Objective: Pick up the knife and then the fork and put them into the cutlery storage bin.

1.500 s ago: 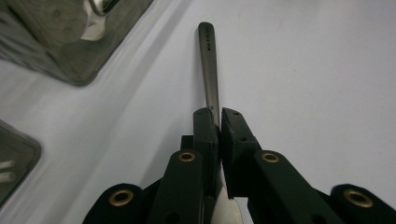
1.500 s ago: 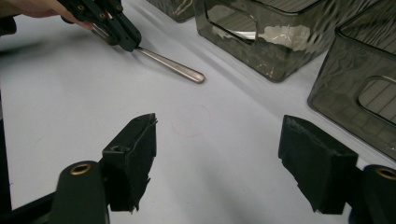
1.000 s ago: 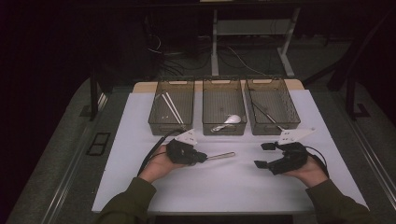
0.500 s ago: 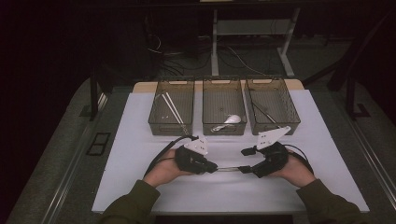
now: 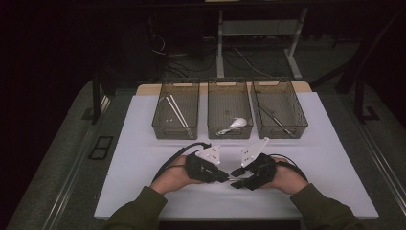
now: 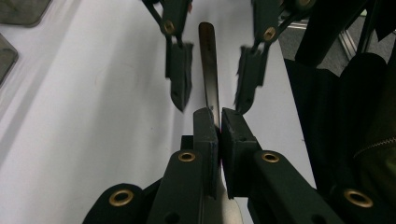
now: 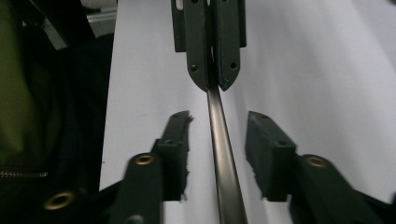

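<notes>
The left gripper [image 5: 224, 176] is pinched shut on a slim metal utensil handle [image 6: 208, 70], which sticks out level from between its pads, low over the white worktop [image 5: 143, 143] at the person's side. In the left gripper view the pads press on the near part of the handle, and the rest of it runs forward between the two jaws of the right gripper [image 6: 212, 95]. Those jaws have just been closing, but they stand apart on either side of the handle with a gap to it on both sides, so the right gripper is spread and grips nothing. The right gripper view shows the same from the other end: the handle passes up between the right gripper's own black jaws to where the left gripper clamps it. In the high view the two grippers meet tip to tip in front of the middle of three mesh bins [image 5: 229, 135] at the far side of the worktop; the middle bin holds a white spoon [image 5: 238, 123].
</notes>
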### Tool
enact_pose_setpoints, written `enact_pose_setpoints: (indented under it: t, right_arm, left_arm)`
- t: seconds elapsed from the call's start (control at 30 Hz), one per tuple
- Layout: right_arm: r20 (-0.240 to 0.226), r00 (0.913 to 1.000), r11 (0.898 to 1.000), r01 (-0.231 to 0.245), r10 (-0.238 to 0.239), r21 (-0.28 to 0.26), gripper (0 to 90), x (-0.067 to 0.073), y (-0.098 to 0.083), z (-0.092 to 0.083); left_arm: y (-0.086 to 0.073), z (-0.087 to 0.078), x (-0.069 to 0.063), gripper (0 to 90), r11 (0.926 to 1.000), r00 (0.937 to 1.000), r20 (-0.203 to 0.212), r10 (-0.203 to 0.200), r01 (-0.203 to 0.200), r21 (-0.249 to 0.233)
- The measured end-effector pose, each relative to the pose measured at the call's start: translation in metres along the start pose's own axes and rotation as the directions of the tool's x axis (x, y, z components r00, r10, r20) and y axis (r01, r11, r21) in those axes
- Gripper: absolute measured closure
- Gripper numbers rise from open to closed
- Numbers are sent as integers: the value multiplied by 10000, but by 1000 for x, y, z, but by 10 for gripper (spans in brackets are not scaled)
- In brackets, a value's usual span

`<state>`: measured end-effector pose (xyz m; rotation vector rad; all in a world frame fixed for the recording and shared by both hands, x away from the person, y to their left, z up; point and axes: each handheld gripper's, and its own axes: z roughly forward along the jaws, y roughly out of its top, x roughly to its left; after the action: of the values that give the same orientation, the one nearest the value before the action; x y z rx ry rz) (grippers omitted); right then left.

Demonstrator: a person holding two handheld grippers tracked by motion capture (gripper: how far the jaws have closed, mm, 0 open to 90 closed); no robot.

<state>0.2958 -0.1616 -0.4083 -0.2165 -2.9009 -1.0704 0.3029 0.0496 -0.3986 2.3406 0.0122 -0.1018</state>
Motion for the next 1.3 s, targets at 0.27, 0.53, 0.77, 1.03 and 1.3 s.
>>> enact_pose_setpoints:
  t: [0.27,0.53,0.77,1.03,1.3]
  right_arm:
    - [63,9993,9980,378,-382,513,743,1,4,10]
    - [37,9969,9940,776,-781,774,811,4,7,14]
    - [-171,9986,9954,518,-505,808,816,3,6,15]
    - [-234,9992,9968,355,-339,717,820,2,4,13]
    - [-233,9991,9961,363,-345,802,861,3,4,13]
  left_arm:
    - [2,1,-1,843,9999,9999,14,100,-100,2]
    - [2,2,-2,842,9999,9998,103,157,-158,53]
    - [1,4,0,835,9996,9994,170,298,-299,22]
    - [-1,4,2,779,9994,9994,85,329,-330,52]
    - [-4,3,5,675,9999,9998,-156,116,-118,-112]
